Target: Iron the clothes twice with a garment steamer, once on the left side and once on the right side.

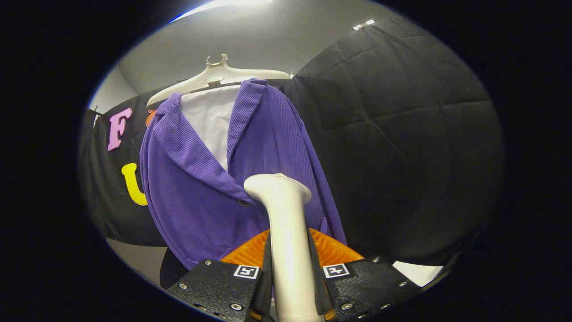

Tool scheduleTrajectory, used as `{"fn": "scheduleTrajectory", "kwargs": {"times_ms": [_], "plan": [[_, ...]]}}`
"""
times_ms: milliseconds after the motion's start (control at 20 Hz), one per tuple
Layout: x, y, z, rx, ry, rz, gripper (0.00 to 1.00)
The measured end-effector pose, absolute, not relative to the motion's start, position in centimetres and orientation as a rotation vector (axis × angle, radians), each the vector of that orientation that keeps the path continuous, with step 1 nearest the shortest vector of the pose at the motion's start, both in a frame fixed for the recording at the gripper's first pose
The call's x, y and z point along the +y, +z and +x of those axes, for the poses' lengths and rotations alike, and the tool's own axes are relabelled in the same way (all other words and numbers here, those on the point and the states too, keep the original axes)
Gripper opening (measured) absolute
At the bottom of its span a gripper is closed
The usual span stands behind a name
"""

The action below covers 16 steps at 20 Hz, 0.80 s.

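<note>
We see the claw [291, 273] clamped on the handle of the white steamer [286, 232], both fingers pressing its sides. The steamer rises straight up from between the fingers, long axis upright, its head turned toward the purple jacket [232, 179] just beyond. The jacket hangs on a white hanger [214, 78] over a white shirt [210, 120], its front facing us. Behind it we see the black quilted cloth wall [402, 134], with a pale ceiling [268, 36] above.
</note>
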<state>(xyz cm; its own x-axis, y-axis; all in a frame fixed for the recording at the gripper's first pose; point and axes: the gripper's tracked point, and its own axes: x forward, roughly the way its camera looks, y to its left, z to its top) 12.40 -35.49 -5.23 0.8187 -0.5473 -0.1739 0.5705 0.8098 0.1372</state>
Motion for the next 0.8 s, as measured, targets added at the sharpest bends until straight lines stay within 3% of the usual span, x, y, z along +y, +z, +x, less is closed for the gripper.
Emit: {"fn": "scheduleTrajectory", "kwargs": {"times_ms": [800], "plan": [[-37.3, -14.3, 9.9, 0.204, -0.641, 0.300, 0.37]]}}
